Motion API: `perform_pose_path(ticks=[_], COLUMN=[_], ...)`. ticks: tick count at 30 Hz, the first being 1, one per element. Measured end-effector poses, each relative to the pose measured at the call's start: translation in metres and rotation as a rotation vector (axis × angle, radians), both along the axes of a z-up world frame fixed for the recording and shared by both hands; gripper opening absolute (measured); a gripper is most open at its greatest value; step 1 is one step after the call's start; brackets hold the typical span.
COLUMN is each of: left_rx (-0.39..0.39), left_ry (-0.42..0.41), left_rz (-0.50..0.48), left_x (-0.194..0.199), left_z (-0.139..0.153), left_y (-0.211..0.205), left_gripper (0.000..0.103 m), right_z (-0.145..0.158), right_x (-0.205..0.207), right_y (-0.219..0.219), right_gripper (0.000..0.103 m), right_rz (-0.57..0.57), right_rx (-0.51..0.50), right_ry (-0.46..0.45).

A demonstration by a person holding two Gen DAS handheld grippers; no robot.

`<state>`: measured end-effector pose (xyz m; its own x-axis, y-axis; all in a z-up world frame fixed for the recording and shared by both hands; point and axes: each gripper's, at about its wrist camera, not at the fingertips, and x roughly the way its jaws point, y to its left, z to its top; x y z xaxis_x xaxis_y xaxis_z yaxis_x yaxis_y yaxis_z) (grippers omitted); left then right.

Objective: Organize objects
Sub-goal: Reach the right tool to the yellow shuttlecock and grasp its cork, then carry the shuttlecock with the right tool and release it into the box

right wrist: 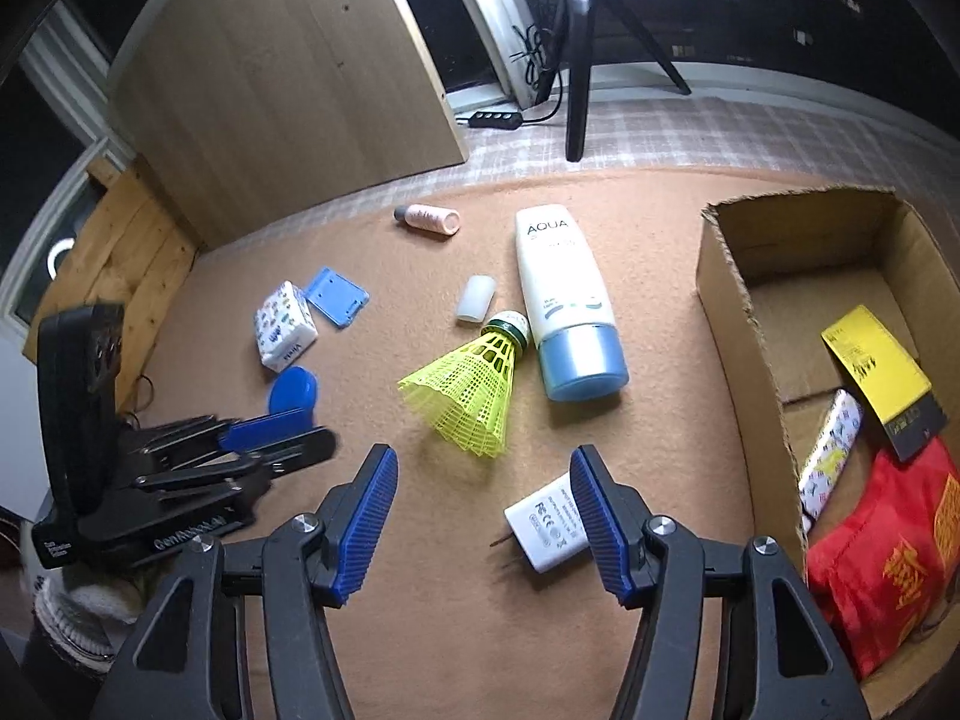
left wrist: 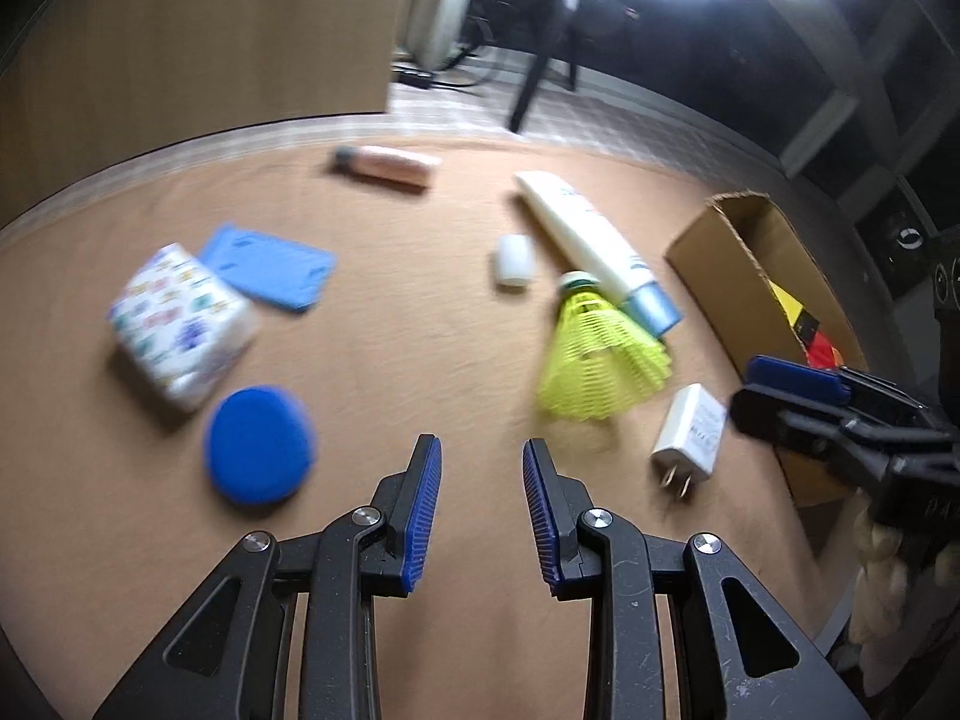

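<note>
Hovering over worktop (right wrist: 660,300), both tongs empty: right tongs (right wrist: 483,468) wide w/ charger (right wrist: 543,531) lower center, left tongs (left wrist: 482,459) narrower, shuttlecock (right wrist: 471,387) mid-frame.

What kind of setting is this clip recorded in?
Probably a room at home set up for recording: household odds and ends lie on a tan felt mat beside a cardboard box, with a camera tripod and power strip behind.
</note>
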<state>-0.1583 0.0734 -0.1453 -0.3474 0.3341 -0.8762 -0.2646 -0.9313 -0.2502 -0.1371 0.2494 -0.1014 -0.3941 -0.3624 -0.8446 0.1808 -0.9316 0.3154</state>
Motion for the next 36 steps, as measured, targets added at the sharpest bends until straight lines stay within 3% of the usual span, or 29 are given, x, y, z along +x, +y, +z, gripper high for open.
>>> perform_pose_path(ticks=[2, 11, 17, 19, 26, 36], left_rx=[-0.002, -0.007, -0.01, -0.014, -0.015, 0.037], left_ry=[0.003, 0.012, 0.025, 0.028, 0.065, 0.166], left_rz=[-0.023, -0.052, -0.061, -0.06, -0.055, -0.081], left_x=[-0.004, -0.02, -0.03, -0.032, -0.027, -0.012], left_z=[-0.004, -0.016, -0.018, -0.019, -0.006, 0.045], left_y=[0.014, 0.04, 0.049, 0.05, 0.049, 0.067], left_gripper=[0.03, 0.029, 0.009, 0.003, 0.002, 0.002], right_z=[-0.005, -0.024, -0.028, -0.027, -0.016, 0.022], right_x=[-0.004, -0.022, -0.031, -0.032, -0.03, -0.009], right_y=[-0.003, -0.017, -0.021, -0.023, -0.022, 0.007], right_gripper=[0.036, 0.015, 0.007, 0.005, 0.003, 0.003], right_rz=[0.015, 0.06, 0.066, 0.068, 0.066, 0.032], right_rx=[0.009, 0.056, 0.076, 0.088, 0.079, 0.058], right_ry=[-0.009, -0.026, -0.02, -0.01, 0.022, 0.096])
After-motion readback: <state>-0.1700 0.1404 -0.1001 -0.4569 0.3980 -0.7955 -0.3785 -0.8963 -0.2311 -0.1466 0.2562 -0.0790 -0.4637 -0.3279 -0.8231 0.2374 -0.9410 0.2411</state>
